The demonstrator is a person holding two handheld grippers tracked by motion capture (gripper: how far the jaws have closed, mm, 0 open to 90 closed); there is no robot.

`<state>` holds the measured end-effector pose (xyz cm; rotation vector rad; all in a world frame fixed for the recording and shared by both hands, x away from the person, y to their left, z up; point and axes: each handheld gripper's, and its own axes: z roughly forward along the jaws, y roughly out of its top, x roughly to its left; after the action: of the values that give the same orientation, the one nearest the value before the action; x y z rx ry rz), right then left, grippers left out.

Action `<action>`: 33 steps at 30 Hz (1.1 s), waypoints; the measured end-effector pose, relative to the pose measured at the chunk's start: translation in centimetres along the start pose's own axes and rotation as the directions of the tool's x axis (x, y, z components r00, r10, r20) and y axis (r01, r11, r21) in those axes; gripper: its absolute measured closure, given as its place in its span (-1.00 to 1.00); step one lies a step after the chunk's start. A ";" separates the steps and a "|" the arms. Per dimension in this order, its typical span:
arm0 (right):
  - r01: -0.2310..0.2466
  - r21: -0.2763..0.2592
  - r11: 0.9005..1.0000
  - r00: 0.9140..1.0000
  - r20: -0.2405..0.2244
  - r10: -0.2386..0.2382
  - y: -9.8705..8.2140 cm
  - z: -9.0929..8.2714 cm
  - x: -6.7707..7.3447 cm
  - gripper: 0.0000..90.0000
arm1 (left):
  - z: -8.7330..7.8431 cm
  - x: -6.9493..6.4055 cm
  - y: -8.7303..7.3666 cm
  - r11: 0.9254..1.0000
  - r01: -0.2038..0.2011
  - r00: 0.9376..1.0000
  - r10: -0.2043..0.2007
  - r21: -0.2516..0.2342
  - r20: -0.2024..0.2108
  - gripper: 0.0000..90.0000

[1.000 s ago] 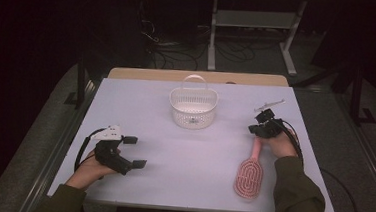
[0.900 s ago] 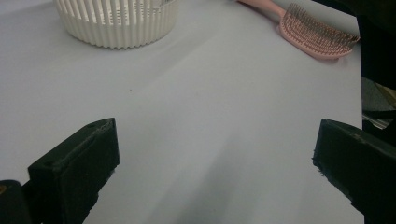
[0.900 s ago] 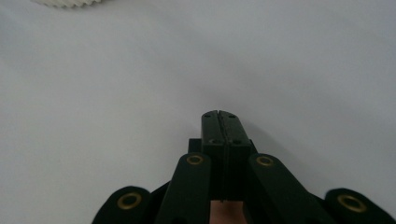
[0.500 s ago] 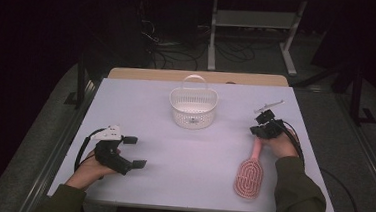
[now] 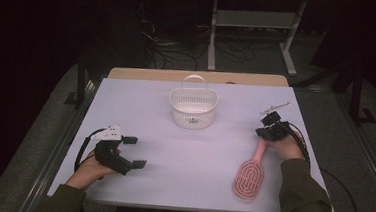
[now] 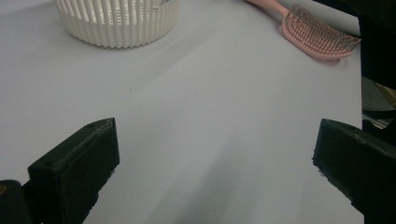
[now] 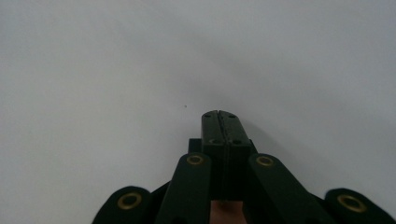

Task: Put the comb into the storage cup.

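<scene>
1. From above, the right gripper (image 5: 269, 132) sat at the pink brush's (image 5: 249, 176) handle end, beside the basket (image 5: 193, 108).
2. Its own view showed jaws pressed together, empty.
3. The left gripper (image 5: 135, 152) gaped wide on the table (image 5: 182, 165).

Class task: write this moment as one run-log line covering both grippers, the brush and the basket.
left gripper: open, empty | right gripper: shut, on brush handle | brush: flat on table | basket: upright, untouched
</scene>
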<state>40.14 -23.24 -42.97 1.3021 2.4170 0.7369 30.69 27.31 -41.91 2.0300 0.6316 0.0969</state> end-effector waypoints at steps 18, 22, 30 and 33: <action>-0.006 0.015 1.000 1.000 0.014 0.005 -2.2 -1.4 -0.7 0.98 | 0.1 -0.1 0.0 1.000 -0.002 1.000 0.002 0.003 0.000 -1.00; -0.006 0.022 1.000 1.000 0.011 0.006 -2.9 -1.9 -0.7 0.98 | 0.1 -0.1 0.0 1.000 -0.003 1.000 0.003 0.005 -0.001 -1.00; -0.007 0.034 0.999 1.000 0.006 0.007 -4.0 -2.7 -0.8 0.98 | 0.2 -0.2 0.0 1.000 -0.005 1.000 0.005 0.006 -0.001 -1.00; -0.008 0.035 0.999 1.000 0.003 0.008 -4.4 -2.9 -0.8 0.98 | 0.2 -0.2 0.0 1.000 -0.004 1.000 0.004 0.006 0.000 -1.00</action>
<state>36.18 -26.81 -43.05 1.3261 2.4337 0.6973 30.57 27.07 -41.97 2.0374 0.6285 0.0973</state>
